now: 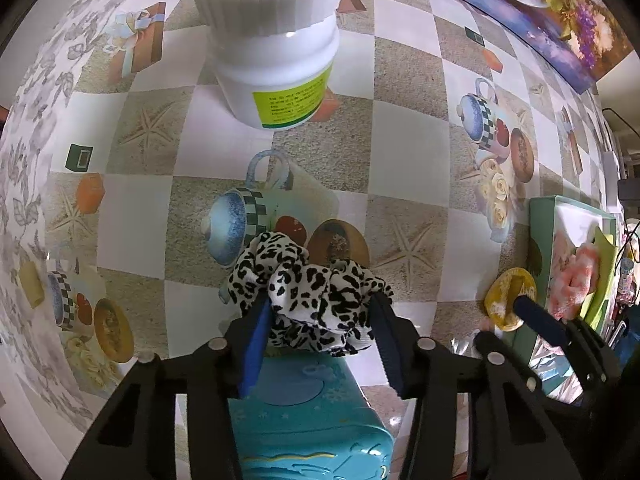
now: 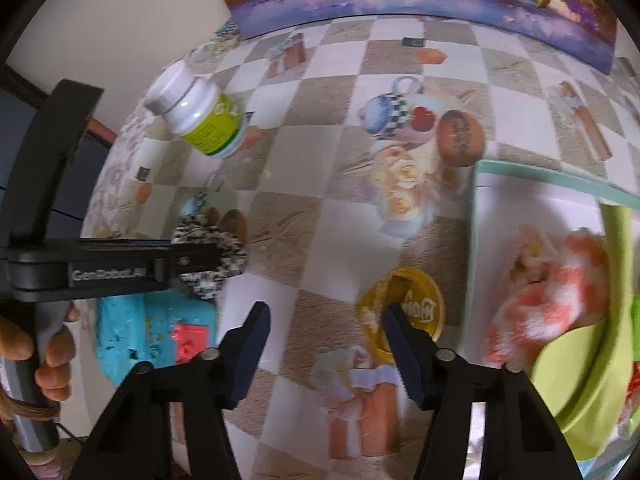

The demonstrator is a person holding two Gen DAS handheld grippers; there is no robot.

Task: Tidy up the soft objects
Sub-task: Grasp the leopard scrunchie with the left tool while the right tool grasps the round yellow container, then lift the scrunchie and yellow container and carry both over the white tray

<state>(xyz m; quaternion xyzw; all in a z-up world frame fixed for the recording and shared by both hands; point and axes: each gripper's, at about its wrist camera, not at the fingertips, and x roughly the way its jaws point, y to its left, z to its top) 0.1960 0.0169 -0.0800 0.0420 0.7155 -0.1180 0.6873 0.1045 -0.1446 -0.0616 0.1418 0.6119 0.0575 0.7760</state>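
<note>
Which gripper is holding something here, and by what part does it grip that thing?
The left gripper pinches the leopard-print scrunchie across its bunched near side, a pad on each flank. The right gripper holds nothing; its jaws stand apart over the tablecloth.

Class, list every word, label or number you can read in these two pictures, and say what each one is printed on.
"GenRobot.AI": on the black body of the left gripper, right wrist view.
Yellow disc: raised letters, seen reversed, not surely readable.
White bottle: dark print on its green label, too small to read.
Nothing else bears readable text.
</note>
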